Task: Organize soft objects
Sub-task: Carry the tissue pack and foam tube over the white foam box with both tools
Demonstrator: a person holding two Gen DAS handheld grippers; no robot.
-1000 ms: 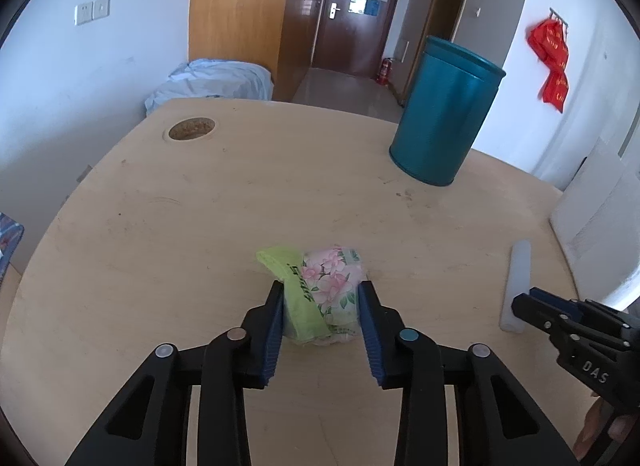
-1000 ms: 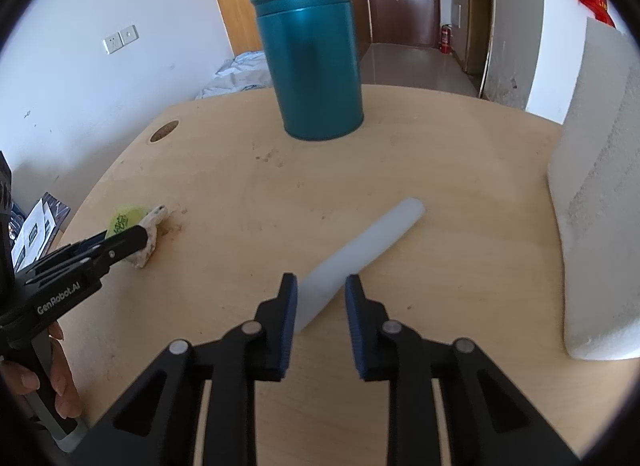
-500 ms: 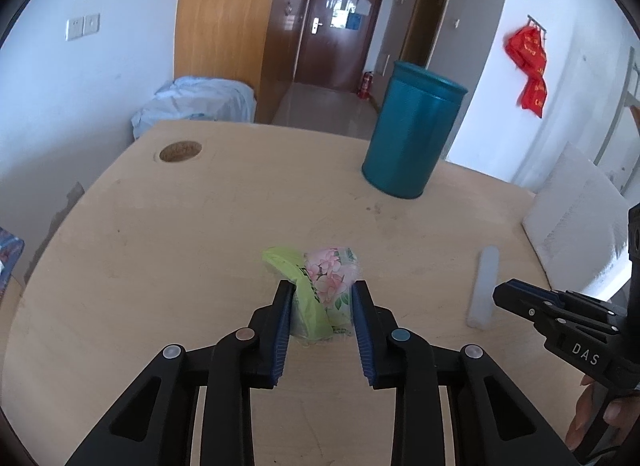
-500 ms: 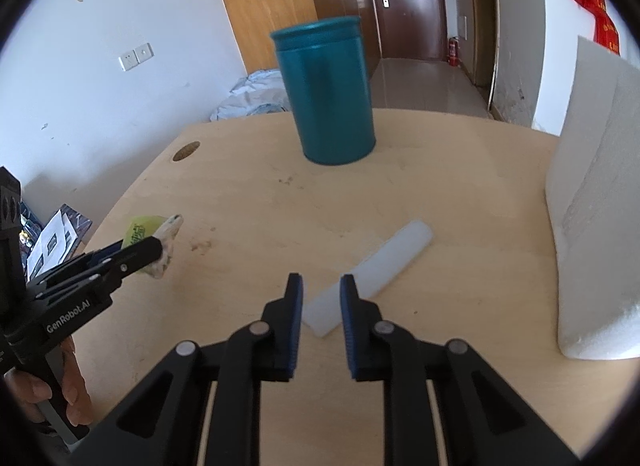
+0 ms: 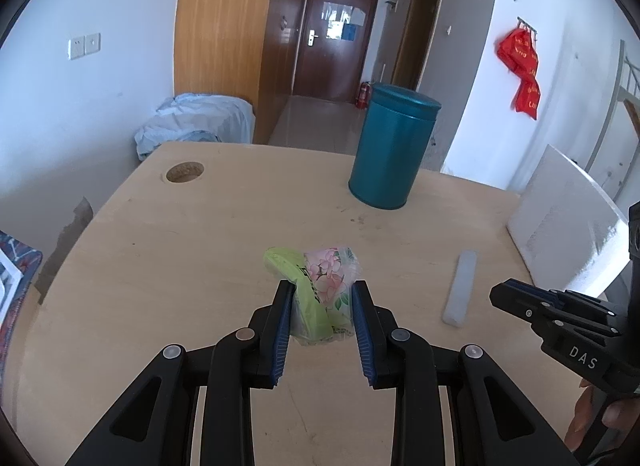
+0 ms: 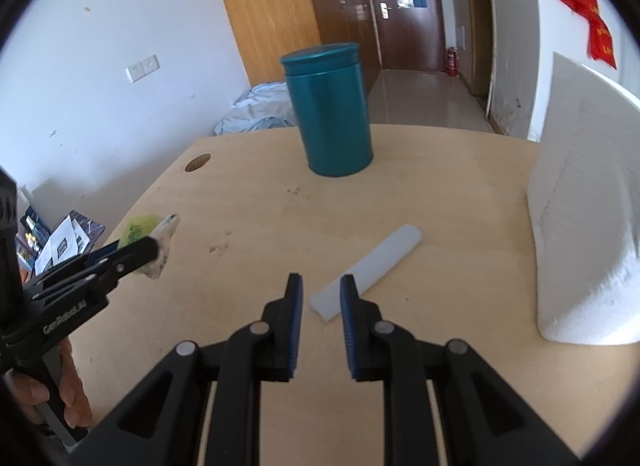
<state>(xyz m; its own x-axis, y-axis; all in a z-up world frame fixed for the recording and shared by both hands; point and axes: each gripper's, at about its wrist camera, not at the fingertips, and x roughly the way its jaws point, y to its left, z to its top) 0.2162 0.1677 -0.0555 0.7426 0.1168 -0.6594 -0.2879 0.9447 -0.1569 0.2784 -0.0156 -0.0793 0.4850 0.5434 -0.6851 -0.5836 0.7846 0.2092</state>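
A soft packet [image 5: 324,266], lime green with a pink flower print, is squeezed between the blue pads of my left gripper [image 5: 323,288], which is shut on it. The right wrist view shows that packet [image 6: 138,227] held just off the wooden table [image 6: 260,225] at the left gripper's tips [image 6: 154,246]. A white foam strip [image 6: 384,254] lies flat on the table. Its near end shows in the narrow gap of my right gripper [image 6: 320,280], whose pads do not press it. From the left, the right gripper [image 5: 498,294] hangs beside the strip [image 5: 462,286].
A tall teal canister [image 5: 392,153] stands at the table's far side. A big white foam block [image 6: 588,225] leans at the right edge. A round cable hole [image 5: 185,172] is at the far left. Hands [image 6: 72,398] grip both handles.
Both grippers have risen and drawn back. The left jaws squeezed tighter on the packet and lifted it. The right jaws narrowed, and the strip now sits farther ahead between them.
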